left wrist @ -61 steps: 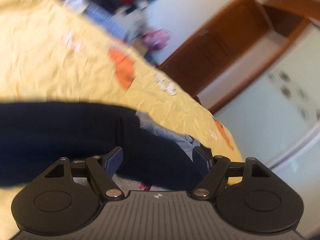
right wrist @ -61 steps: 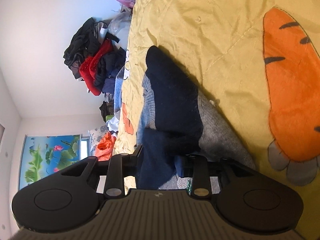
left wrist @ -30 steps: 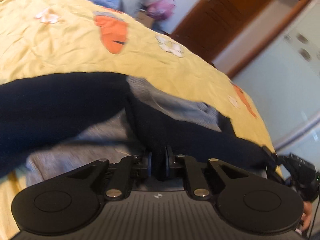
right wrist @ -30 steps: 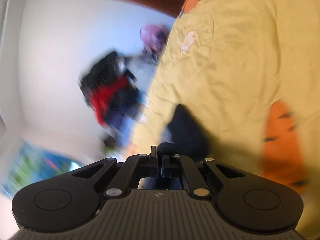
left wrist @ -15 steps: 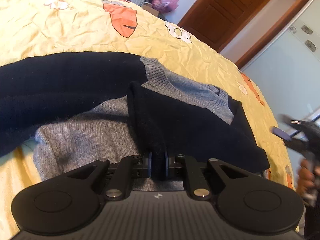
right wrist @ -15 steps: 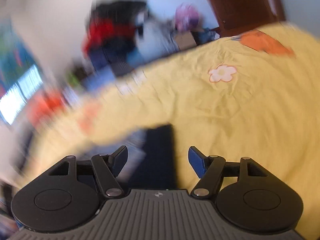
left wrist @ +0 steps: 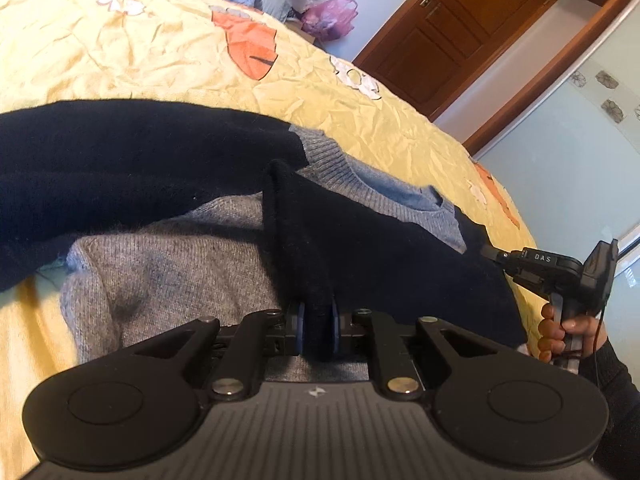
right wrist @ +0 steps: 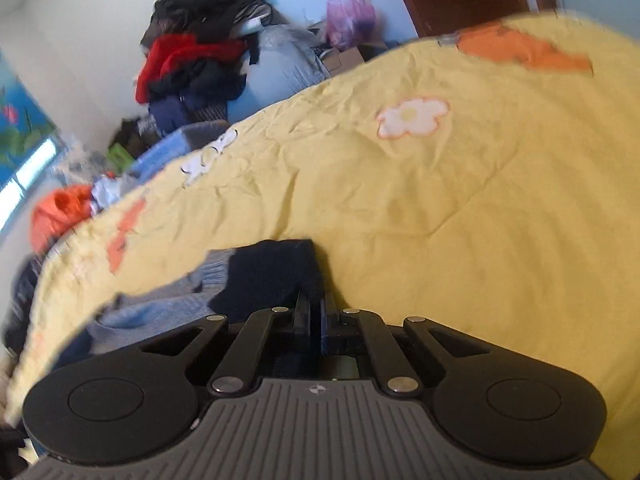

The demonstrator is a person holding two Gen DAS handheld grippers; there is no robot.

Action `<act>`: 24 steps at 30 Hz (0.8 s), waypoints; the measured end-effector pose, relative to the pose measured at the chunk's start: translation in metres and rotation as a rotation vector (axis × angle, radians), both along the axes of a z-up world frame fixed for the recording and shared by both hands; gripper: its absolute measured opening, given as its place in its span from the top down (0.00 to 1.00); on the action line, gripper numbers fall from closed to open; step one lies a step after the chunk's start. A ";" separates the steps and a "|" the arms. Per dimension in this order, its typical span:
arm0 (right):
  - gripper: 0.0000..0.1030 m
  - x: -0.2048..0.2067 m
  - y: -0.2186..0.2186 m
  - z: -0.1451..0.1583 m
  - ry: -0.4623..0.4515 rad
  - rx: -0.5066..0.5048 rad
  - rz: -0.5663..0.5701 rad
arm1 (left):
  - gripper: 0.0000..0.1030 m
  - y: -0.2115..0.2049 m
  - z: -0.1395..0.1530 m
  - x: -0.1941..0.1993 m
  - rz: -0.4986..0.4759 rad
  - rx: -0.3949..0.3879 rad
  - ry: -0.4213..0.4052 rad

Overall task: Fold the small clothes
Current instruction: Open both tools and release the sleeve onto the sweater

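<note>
- The left hand-held gripper (left wrist: 316, 330) is pinching a dark sleeve (left wrist: 296, 232) of the sweater (left wrist: 168, 280) lying on the bed (left wrist: 120, 60).
- The right hand-held gripper (right wrist: 318, 312) is clamping the sweater's dark edge at 6 o'clock; blur is hiding detail.

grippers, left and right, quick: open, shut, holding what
Left tongs: shut on a fold of the navy sweater.
Right tongs: shut on the sweater's edge.

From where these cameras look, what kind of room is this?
Most likely a bedroom in a home. A yellow quilt with flower and carrot patches covers what looks like a bed, a pile of clothes is heaped against the wall, and a wooden door stands beyond.
</note>
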State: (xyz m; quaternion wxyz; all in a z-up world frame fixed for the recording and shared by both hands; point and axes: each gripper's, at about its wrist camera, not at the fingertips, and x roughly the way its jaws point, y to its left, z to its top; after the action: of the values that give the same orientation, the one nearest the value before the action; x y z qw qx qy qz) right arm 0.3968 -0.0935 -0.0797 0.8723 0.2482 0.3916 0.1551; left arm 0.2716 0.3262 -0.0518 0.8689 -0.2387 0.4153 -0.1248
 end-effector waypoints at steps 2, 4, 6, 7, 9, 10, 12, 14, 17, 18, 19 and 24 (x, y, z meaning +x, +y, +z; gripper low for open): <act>0.83 0.000 -0.001 0.001 0.018 0.037 -0.031 | 0.87 -0.002 0.003 -0.003 -0.015 0.025 -0.005; 0.78 -0.009 -0.003 0.017 -0.029 0.023 -0.067 | 0.87 -0.002 0.016 -0.010 -0.035 0.042 -0.036; 0.77 -0.022 0.005 0.037 -0.141 -0.035 -0.040 | 0.86 0.005 0.032 -0.017 -0.024 0.023 -0.094; 0.64 -0.021 0.014 0.042 -0.164 -0.081 -0.008 | 0.85 0.009 0.036 -0.018 -0.002 0.018 -0.103; 0.30 -0.012 0.033 0.040 -0.134 -0.190 0.043 | 0.82 0.012 0.031 -0.011 0.035 0.026 -0.057; 0.25 -0.005 0.043 0.035 -0.108 -0.251 0.054 | 0.82 0.011 0.025 -0.005 0.047 0.028 -0.018; 0.33 0.006 0.056 0.022 -0.067 -0.312 0.084 | 0.82 0.006 0.013 0.003 0.039 0.020 0.038; 0.87 0.010 0.063 0.014 -0.062 -0.323 0.086 | 0.80 0.000 0.011 0.003 0.046 0.020 0.008; 0.90 0.017 0.053 0.017 -0.070 -0.293 0.028 | 0.86 0.007 0.010 0.001 0.097 0.004 0.032; 0.90 0.016 0.044 0.016 -0.068 -0.282 -0.006 | 0.87 0.009 0.012 -0.002 0.100 0.007 0.042; 0.91 0.018 0.034 0.010 -0.048 -0.257 -0.026 | 0.87 0.011 0.014 -0.006 0.101 0.023 0.047; 0.81 0.004 0.043 0.010 -0.099 -0.305 -0.052 | 0.85 0.015 0.014 -0.022 0.065 0.062 0.023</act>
State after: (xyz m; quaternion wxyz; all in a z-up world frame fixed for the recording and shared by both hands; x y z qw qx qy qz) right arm 0.4007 -0.0505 -0.0695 0.9218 0.1148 0.3608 0.0833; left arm 0.2494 0.3415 -0.0374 0.8746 -0.2263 0.4211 -0.0809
